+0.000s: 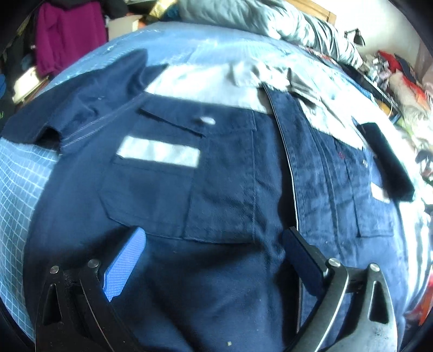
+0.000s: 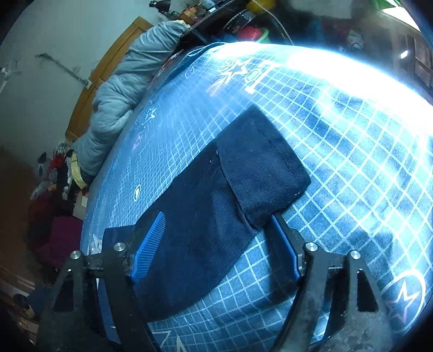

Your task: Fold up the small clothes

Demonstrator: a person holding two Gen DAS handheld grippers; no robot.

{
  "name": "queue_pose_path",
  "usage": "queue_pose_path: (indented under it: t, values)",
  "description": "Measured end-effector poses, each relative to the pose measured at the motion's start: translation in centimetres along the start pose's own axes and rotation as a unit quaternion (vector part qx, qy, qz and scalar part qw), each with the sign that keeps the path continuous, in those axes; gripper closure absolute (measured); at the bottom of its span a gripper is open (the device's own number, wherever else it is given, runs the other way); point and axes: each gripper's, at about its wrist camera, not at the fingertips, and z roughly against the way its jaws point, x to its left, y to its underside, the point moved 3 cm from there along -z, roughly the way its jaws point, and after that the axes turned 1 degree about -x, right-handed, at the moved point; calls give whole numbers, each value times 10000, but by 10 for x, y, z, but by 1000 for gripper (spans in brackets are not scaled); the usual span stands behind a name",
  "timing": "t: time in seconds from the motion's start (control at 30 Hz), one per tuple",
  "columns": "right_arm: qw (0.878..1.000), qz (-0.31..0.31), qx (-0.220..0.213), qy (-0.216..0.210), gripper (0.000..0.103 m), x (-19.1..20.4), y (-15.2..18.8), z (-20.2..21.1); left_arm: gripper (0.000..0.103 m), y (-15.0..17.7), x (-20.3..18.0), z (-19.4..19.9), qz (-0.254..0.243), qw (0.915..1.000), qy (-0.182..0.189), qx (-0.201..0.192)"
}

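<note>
A navy work shirt (image 1: 216,168) with grey yoke, chest pockets and a pale reflective strip lies spread face up on a blue grid mat (image 1: 19,184). My left gripper (image 1: 213,238) hovers open just over the shirt's lower front, with blue-padded fingers (image 1: 127,260) spread wide and nothing between them. In the right wrist view, one navy sleeve (image 2: 216,205) with its cuff turned back stretches across the grid mat (image 2: 351,151). My right gripper (image 2: 219,219) stands open astride that sleeve, one finger over the cloth and the other beside the cuff's edge.
A grey quilted jacket (image 1: 259,19) lies bunched along the far side of the mat, also in the right wrist view as the jacket (image 2: 121,103). A magenta garment (image 1: 67,35) hangs at the far left. Cluttered belongings (image 1: 400,81) sit beyond the right edge.
</note>
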Motion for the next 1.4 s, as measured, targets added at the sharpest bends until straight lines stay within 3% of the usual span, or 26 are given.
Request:
queue_pose_path:
  t: [0.13, 0.27, 0.4, 0.43, 0.47, 0.5, 0.53, 0.63, 0.73, 0.83, 0.97, 1.03, 1.07, 1.1, 1.17, 1.23, 1.3, 1.4]
  values:
    - [9965, -696, -402, -222, 27, -19, 14, 19, 1, -5, 18, 16, 218, 9995, 20, -206]
    - [9985, -306, -426, -129, 26, -15, 12, 12, 1, -10, 26, 28, 143, 9992, -15, -377]
    - [9969, -453, -601, -244, 25, -15, -8, 3, 1, -22, 19, 34, -51, 9983, -22, -579]
    - [9969, -448, -608, -234, 32, -11, -10, 1, 1, -26, 18, 35, -7, 9980, 15, -625]
    - [9965, -454, -573, -398, 65, -4, -10, 1, 1, -29, 17, 37, 49, 9976, 38, -685]
    - [9948, -490, -503, -738, 88, 6, -8, 1, 1, -33, 16, 39, 114, 9970, 73, -763]
    - [9932, -391, -498, -978, 91, 24, -5, 7, 1, -37, 15, 42, 169, 9963, 127, -836]
    - [9841, 324, -492, -1674, 92, 116, 7, 22, 1, -50, 13, 57, 196, 9935, 176, -1111]
    - [9613, 1106, -139, -2520, 92, 240, 41, 18, 1, -62, 16, 80, 214, 9890, 242, -1442]
    - [9328, 1653, 370, -3180, 92, 356, 96, -11, 1, -71, 25, 105, 298, 9836, 322, -1751]
    - [9010, 2234, 1251, -3501, 89, 466, 196, -76, 1, -76, 43, 131, 357, 9793, 317, -1965]
    - [8885, 2645, 1674, -3355, 84, 498, 250, -108, 1, -77, 54, 138, 376, 9789, 239, -1994]
    - [8846, 2823, 1876, -3202, 69, 506, 274, -121, 1, -77, 61, 141, 409, 9791, 215, -1983]
    - [8817, 2956, 2063, -3044, 62, 510, 293, -130, 1, -77, 67, 143, 445, 9791, 200, -1975]
    - [8762, 3096, 2216, -2955, 57, 506, 317, -128, 1, -75, 79, 144, 518, 9790, 161, -1963]
    - [8761, 3099, 2160, -2994, 54, 488, 318, -111, 1, -74, 88, 141, 580, 9801, 173, -1891]
    - [8845, 3112, 1931, -2889, 49, 457, 301, -93, 1, -71, 92, 135, 608, 9809, 187, -1837]
    - [9121, 2984, 1502, -2376, 45, 389, 266, -63, 1, -65, 98, 127, 645, 9817, 229, -1775]
